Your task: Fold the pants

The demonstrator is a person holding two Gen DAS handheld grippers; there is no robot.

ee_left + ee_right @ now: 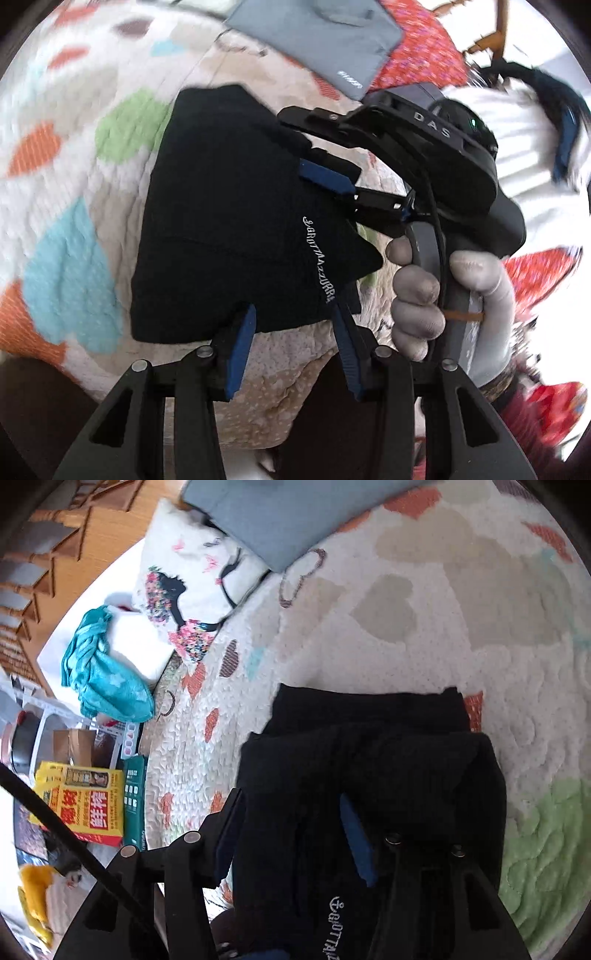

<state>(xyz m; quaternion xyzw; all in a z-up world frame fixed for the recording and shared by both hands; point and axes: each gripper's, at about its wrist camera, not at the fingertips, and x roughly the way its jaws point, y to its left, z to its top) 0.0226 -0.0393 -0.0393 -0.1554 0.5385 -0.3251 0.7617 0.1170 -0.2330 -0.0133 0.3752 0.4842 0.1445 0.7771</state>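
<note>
Pants (236, 206) (black, folded) on quilt (66, 184), btwn left tool (291, 317) fingers, wide, right tool (334, 177) clamps edge.

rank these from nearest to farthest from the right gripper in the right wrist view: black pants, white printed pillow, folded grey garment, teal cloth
1. black pants: between the fingers of the right gripper, lying on the quilt.
2. teal cloth: off the bed's left edge.
3. white printed pillow: upper left; close to the teal cloth, hard to separate.
4. folded grey garment: top of the view, farthest.
</note>
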